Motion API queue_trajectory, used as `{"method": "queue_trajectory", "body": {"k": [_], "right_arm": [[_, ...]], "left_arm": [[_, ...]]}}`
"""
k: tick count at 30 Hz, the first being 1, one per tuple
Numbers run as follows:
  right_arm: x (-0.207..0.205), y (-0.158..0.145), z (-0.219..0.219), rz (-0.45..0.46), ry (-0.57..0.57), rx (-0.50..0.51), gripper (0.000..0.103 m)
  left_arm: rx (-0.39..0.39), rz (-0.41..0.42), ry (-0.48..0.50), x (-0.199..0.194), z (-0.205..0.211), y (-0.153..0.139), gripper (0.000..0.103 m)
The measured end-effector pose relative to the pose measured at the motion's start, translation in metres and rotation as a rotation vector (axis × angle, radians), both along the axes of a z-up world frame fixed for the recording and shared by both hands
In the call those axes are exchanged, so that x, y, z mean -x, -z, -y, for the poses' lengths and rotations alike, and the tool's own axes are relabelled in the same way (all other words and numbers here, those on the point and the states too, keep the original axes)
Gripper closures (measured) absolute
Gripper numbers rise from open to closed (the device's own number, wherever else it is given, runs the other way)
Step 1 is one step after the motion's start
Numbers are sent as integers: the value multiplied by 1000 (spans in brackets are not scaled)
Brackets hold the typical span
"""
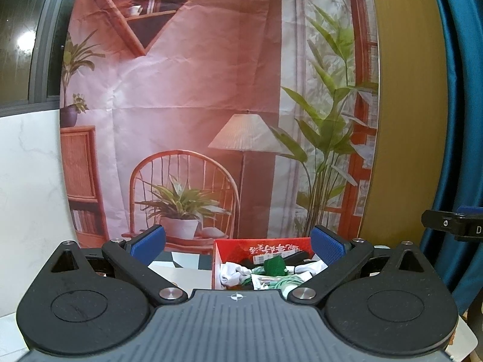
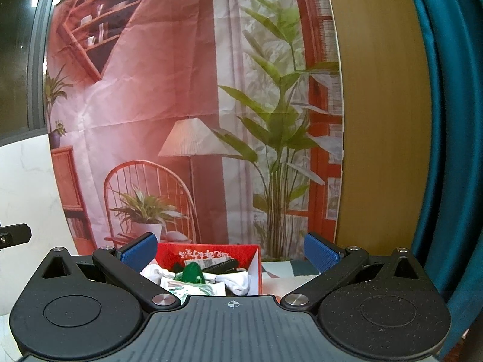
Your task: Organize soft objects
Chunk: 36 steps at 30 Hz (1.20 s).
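A red box (image 1: 232, 249) stands on the table ahead, filled with soft items: white socks (image 1: 234, 271), a green knitted piece (image 1: 274, 266) and green-and-white packets. My left gripper (image 1: 238, 246) is open and empty, raised in front of the box. The box also shows in the right wrist view (image 2: 253, 259), with white socks (image 2: 238, 280) and the green piece (image 2: 191, 273). My right gripper (image 2: 231, 253) is open and empty, raised in front of the box. Part of the box is hidden behind each gripper's body.
A printed room backdrop (image 1: 196, 105) hangs right behind the table. A blue curtain (image 1: 459, 120) hangs at the right, a white marble wall (image 1: 27, 181) at the left. The tabletop (image 2: 286, 274) has a chequered pattern beside the box.
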State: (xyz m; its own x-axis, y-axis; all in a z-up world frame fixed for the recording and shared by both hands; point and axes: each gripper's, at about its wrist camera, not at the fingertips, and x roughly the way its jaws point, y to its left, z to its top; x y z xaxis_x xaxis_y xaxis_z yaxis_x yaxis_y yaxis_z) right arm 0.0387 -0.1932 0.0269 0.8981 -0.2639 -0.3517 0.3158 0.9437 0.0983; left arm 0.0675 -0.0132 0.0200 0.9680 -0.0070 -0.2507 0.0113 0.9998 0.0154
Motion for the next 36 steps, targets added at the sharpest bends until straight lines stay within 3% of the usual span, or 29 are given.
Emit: {"method": "queue_trajectory", "body": {"k": [36], "right_arm": [[-3, 2, 1, -12, 3, -3, 0]], "left_arm": [[17, 3, 22, 2, -1, 2, 0]]}}
